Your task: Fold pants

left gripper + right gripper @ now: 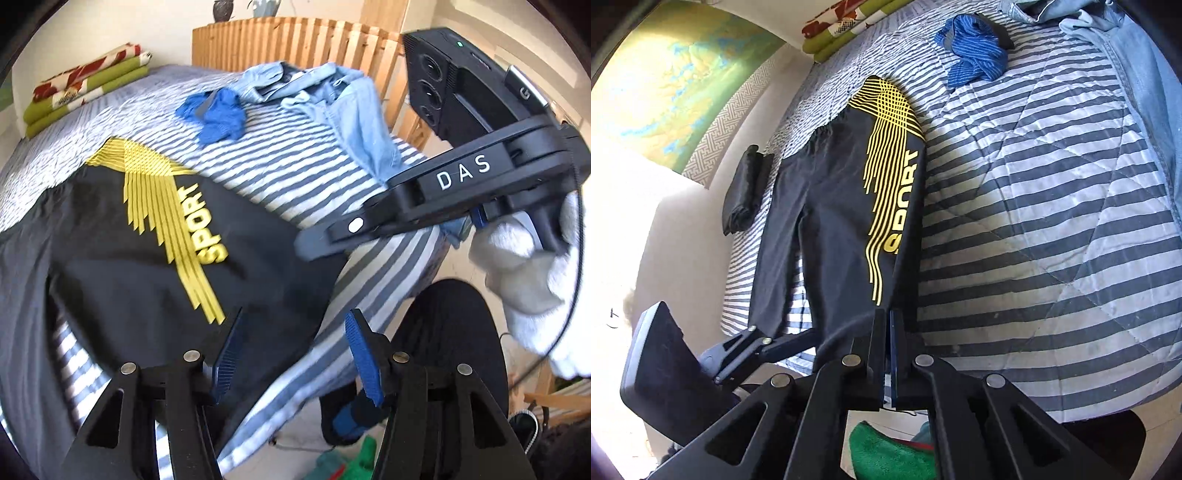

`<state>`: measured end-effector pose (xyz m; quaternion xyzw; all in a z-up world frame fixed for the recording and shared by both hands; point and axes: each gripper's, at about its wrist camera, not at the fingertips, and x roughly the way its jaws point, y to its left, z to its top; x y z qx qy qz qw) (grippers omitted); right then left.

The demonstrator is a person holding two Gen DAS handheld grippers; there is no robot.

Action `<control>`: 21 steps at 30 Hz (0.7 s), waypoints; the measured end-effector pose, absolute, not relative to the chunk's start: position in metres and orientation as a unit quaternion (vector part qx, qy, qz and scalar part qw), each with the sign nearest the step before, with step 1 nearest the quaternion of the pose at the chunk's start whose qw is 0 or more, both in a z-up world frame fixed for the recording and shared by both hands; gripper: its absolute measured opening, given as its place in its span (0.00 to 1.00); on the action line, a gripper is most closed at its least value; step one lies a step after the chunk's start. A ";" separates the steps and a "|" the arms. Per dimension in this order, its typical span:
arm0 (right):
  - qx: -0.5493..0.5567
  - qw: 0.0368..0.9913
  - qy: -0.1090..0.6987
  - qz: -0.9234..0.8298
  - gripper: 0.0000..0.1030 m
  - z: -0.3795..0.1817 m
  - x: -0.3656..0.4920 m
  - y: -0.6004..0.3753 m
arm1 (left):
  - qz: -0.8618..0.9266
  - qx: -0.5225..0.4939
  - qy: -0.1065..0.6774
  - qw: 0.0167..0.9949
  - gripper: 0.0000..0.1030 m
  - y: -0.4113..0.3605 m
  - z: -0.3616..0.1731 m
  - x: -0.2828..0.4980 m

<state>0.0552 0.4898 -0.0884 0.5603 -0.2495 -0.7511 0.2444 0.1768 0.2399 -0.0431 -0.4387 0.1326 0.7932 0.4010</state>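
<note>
Left hand-held gripper [291,350] parted, right hand-held gripper [888,317] clamped

Striped bed [1052,206] w/ black pants [842,206], blue cloth [975,55], denim [332,96], folded black item [746,192]

The left claw [291,350] stands with its blue-padded jaws apart above the near edge of the black pants [147,266], nothing pinched between them. The pants, printed with yellow lines and "SPORT", lie on the striped bed [280,177]. The right claw [317,240], held by a gloved hand [524,266], reaches in from the right beside the pants. Farther back lie a blue garment [216,114], light blue clothes [332,96] and a folded stack [81,85].
</note>
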 end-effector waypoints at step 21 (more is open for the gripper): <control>0.523 0.264 -0.279 -0.761 0.29 -0.064 -0.021 0.503 | 0.800 -0.449 0.000 0.398 0.02 0.194 -0.032 0.145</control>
